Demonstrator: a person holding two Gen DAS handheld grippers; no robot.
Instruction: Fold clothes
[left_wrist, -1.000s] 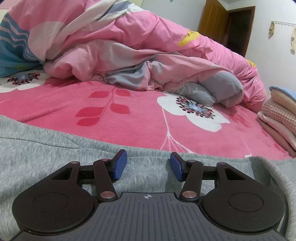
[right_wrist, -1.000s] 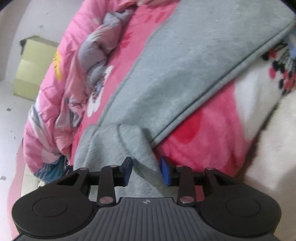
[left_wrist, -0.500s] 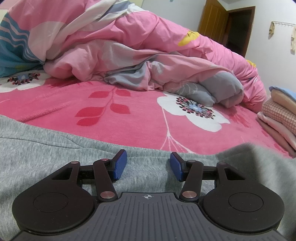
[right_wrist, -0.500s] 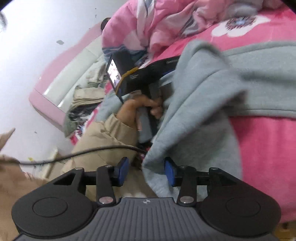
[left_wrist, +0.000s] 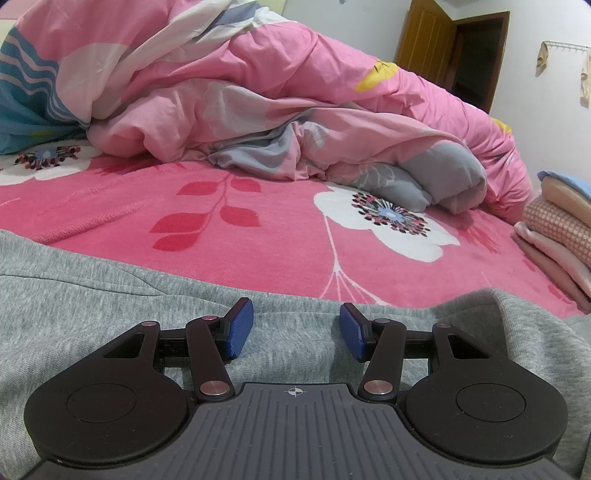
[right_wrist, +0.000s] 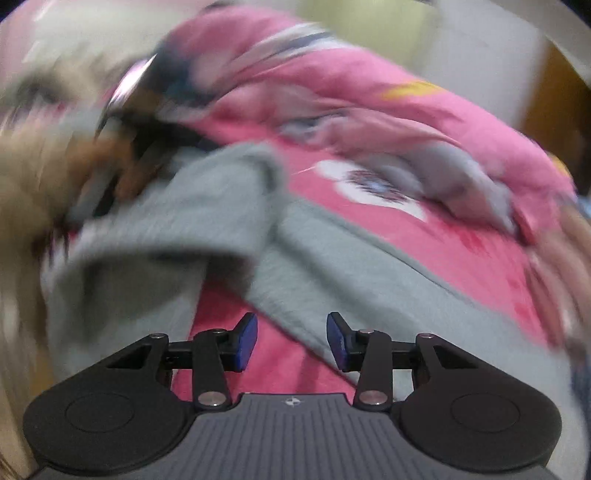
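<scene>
Grey knit garment: a sweatshirt-like piece (left_wrist: 92, 295) is spread on the pink floral blanket (left_wrist: 258, 236), across the near edge of the bed.
Long axis: in the left wrist view the garment's far edge is seen to run left to right across the frame, square to the line of the left fingers.
Folded portion: in the right wrist view one flap (right_wrist: 207, 214) is seen doubled over towards the left; the picture is blurred, and the flap's edges cannot be traced exactly.
Left gripper: (left_wrist: 296, 328) is set low over the grey cloth, jaws part open, nothing pinched; cloth lies under and between the pads without being pressed.
Right gripper: (right_wrist: 291, 339) is held above a diagonal grey edge where it crosses bare pink blanket; jaws part open, nothing clamped.
Bearing of work from tongs: for the left, the garment is directly beneath; for the right, the loose edge is just ahead and slightly to the right.
Nearer hand: the left is judged nearer the body of the garment, the right nearer the free edge.
Surroundings: a crumpled pink duvet (left_wrist: 295, 110) lies beyond; a stack of folded clothes (left_wrist: 554, 229) is noted at far right, well apart.
</scene>
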